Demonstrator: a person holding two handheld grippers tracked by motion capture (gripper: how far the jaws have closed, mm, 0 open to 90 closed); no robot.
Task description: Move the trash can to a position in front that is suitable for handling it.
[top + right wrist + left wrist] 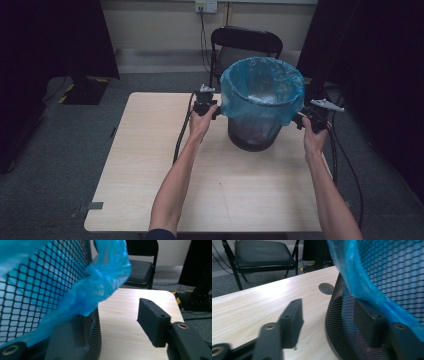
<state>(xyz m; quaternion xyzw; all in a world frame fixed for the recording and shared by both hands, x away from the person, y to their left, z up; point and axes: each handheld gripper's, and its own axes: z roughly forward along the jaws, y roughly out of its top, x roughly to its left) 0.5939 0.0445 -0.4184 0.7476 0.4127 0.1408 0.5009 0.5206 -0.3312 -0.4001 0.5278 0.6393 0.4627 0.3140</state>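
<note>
Tabletop (150, 165) of pale wood grain is seen from the high view, with a black folding chair (247, 40) standing on the grey floor beyond its far edge. A black mesh bin (254, 131) stands upright on the tabletop near the far edge, toward the far right corner, and is lined with a blue plastic bag (262, 87) whose top is folded over the rim and hangs down the outside of the mesh. Two bare forearms are stretched across the tabletop from the near edge, one to each side of the bin. The left tool (216, 113) is held against the bin's left flank, just below the hanging bag; in the left gripper view (332, 322) one jaw is seen lying against the mesh under the bag's blue edge, while the other stands free over the bare wood, so the jaws are partly apart and nothing is clamped between them. The right tool (298, 120) is held at the bin's right flank; in the right gripper view (112, 325) one jaw is tucked against the mesh beneath the bag's loose fold and the other stands clear above the wood, again partly apart with nothing gripped. A small round grey disc (326, 288) is set in the tabletop just beside the bin's base.
</note>
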